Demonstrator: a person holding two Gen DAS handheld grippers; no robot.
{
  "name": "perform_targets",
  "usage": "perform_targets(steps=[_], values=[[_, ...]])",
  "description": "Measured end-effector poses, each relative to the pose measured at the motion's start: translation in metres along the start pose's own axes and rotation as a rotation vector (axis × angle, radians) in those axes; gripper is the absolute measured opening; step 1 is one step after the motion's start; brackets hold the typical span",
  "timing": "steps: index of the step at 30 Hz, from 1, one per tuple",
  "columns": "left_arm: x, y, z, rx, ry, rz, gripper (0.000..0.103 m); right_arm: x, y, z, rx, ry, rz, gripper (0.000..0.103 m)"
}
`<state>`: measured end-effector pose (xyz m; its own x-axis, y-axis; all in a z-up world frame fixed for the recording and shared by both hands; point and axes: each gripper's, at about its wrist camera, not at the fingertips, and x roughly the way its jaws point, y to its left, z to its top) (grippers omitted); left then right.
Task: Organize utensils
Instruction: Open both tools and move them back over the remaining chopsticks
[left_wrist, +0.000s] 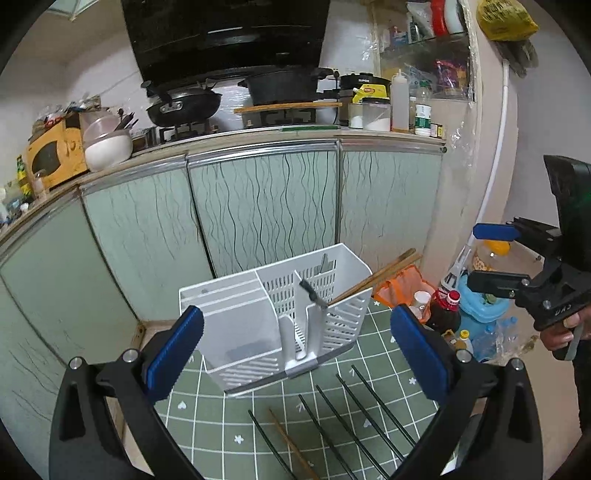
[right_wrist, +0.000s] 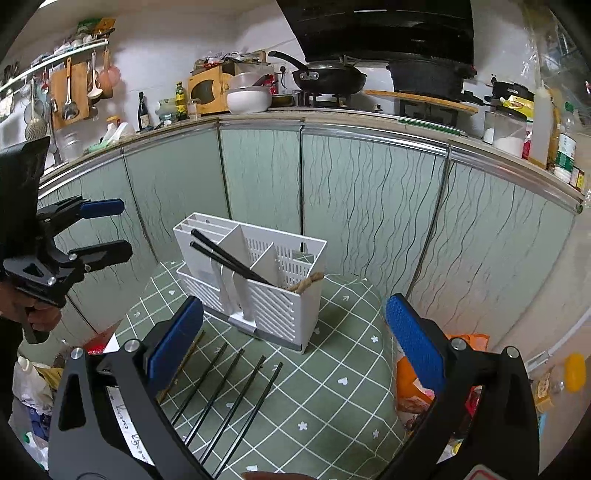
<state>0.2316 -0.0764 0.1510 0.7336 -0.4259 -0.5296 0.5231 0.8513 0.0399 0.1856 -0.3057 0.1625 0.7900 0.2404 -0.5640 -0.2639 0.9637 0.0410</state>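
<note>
White plastic makes up the slotted utensil caddy (right_wrist: 255, 280) we are filling; it stands upright on the green checked mat (right_wrist: 332, 376), close to the pale cabinet doors (right_wrist: 369, 206), where both of our grippers can reach it. Two black chopsticks (right_wrist: 225, 256) and a pair of wooden chopsticks (left_wrist: 373, 275) already lean in its compartments, tips down and tails over the rim, which we judge keeps them from sliding out. On the mat in front of it lie the loose black chopsticks (right_wrist: 229, 391), side by side and slightly apart, with one wooden chopstick (left_wrist: 291, 443) among them; that spacing should let us pinch one at a time. We hold the left gripper (left_wrist: 295, 350) above the mat facing the caddy, jaws spread wide and carrying nothing. Our right gripper (right_wrist: 293, 343) hangs likewise, jaws apart and bare, over the loose sticks. We judge the sorting partly done, another pickup coming next.
</note>
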Motion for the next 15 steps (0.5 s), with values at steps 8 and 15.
perform_targets(steps=[8,15], values=[[-0.017,0.000,-0.022,-0.027,-0.021,0.073,0.099,-0.011,0.017,-0.016,-0.028,-0.011,-0.021,0.095],[-0.026,0.000,-0.046,-0.043,-0.020,0.131,0.099,-0.011,0.031,-0.036,-0.036,-0.002,-0.026,0.095]])
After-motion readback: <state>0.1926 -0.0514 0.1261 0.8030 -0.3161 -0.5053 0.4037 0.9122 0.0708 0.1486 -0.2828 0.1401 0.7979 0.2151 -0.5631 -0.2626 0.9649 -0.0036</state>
